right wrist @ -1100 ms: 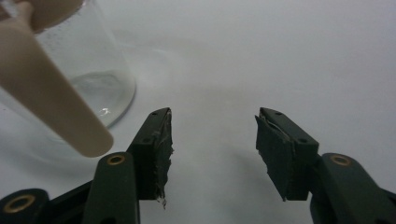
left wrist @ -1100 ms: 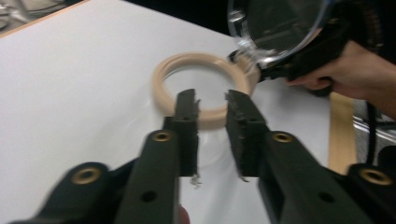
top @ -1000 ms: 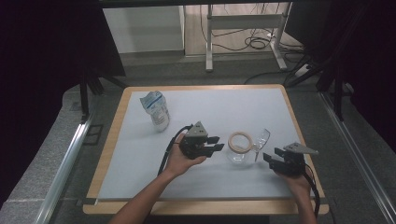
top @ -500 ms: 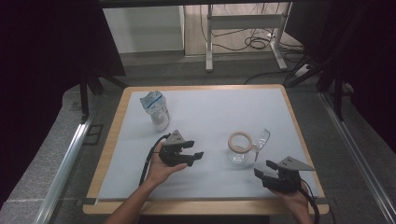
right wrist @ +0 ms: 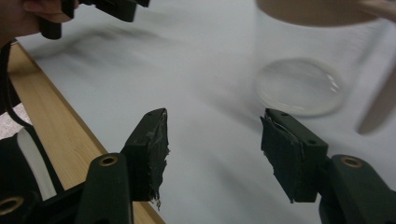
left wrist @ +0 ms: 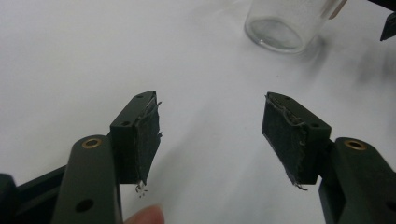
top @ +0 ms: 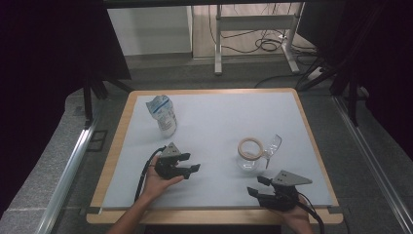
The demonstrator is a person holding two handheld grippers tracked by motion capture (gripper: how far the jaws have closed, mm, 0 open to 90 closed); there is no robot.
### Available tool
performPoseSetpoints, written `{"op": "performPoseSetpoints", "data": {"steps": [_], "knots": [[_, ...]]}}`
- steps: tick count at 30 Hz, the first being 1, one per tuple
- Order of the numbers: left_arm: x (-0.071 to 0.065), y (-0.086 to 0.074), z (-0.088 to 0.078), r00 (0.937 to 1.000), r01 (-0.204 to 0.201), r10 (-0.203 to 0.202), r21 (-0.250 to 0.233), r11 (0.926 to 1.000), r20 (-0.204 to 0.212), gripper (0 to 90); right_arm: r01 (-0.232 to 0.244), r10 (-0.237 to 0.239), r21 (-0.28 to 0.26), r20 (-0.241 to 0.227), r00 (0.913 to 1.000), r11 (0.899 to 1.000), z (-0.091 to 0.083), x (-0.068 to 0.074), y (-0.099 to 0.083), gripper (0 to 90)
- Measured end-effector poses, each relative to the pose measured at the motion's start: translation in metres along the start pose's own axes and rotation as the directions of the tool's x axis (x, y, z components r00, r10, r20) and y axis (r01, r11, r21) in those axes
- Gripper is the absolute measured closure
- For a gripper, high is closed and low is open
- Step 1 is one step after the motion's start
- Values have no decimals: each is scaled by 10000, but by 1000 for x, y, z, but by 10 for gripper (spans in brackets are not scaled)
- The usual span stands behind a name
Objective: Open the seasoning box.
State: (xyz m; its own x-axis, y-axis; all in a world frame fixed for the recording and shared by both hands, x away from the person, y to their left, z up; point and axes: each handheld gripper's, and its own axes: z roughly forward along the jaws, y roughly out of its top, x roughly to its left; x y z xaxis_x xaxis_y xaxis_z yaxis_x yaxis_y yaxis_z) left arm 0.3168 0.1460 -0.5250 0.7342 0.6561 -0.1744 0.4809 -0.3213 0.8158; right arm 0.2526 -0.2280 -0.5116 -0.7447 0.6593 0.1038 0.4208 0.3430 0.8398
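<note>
1. Glass jar [top: 250, 155] stood upright on the table [top: 214, 122], its hinged lid [top: 273, 145] swung open, between your two hands.
2. Your left tool [top: 191, 163] hovered near the jar's left; jaws apart after widening, nothing between them.
3. Your right tool [top: 257, 186] sat just below the jar; jaws apart, narrowing slightly, empty.
4. Crumpled bottle [top: 163, 113] stood well apart, far left.

The left gripper [top: 189, 164] hovers low at the near left, jaws apart with nothing between them, held in the left hand [top: 157, 179]. The right gripper [top: 256, 187], near right, has just been closing its jaws slightly, gap empty.
</note>
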Motion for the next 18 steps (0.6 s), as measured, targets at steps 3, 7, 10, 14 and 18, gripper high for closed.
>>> {"op": "performPoseSetpoints", "data": {"steps": [3, 7, 10, 14, 18], "knots": [[3, -6, -3, 9999, 47, -46, 75, 10000, -108, 367, 257, -259, -103, -254, 9993, 9996, 16, 8, 5, 442], [6, -9, -6, 9997, 80, -78, 80, 9999, -243, 369, 411, -413, -56, -439, 9982, 9991, 34, 16, 10, 448], [10, -12, -10, 9991, 135, -132, 74, 9999, -415, 372, 622, -617, 74, -550, 9966, 9980, 48, 22, 13, 445], [14, -14, -13, 9979, 107, -99, 125, 9999, -640, 373, 744, -735, 122, -675, 9950, 9972, 60, 26, 18, 444], [20, -17, -23, 9964, 224, -222, 21, 9997, -819, 378, 956, -942, 122, -859, 9918, 9953, 78, 28, 27, 443]]}}
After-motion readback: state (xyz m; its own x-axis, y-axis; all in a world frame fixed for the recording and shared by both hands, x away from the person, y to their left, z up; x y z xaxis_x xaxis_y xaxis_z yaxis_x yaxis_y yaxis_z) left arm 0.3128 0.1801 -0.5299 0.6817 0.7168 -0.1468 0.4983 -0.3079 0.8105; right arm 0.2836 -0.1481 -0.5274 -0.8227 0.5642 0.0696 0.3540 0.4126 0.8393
